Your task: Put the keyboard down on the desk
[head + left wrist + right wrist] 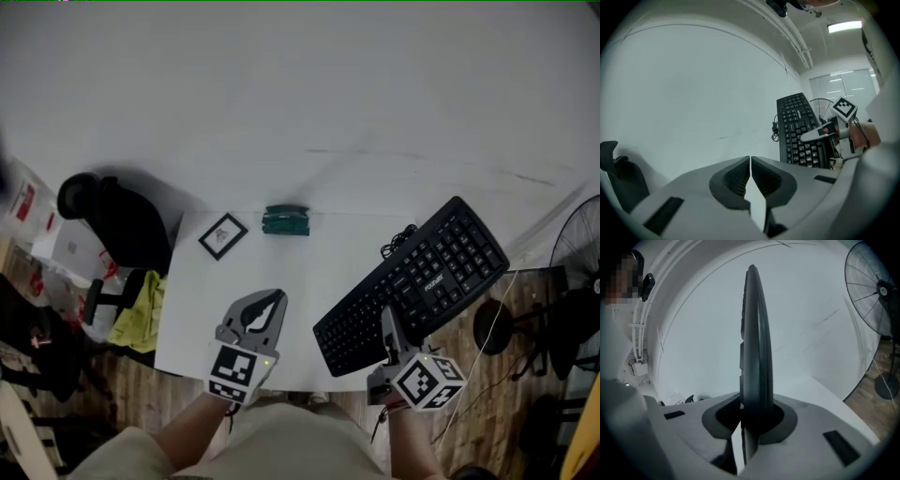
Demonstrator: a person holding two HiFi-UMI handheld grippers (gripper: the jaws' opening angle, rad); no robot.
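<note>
Clamped between the jaws of the right gripper [390,328] [752,420]: black rectangular plastic keyboard [412,281] [799,129] [754,343], gripped at the middle of its near long edge, keys facing up. Lies slantwise over the near right corner of the white rectangular desk [309,258], far end jutting past the right edge toward the black standing fan [577,248]. Cannot tell whether the underside touches the desk. Coiled black cable [397,240] on the desk at the keyboard's far side.

Over the near edge, left of the keyboard and apart from it: left gripper [272,302] [750,161], jaws pressed together, nothing between them.

Along the far edge: small black-framed square card [223,234] toward the left corner, dark green flat object [285,220] near the middle. Beyond the left edge: black office chair [117,220].
</note>
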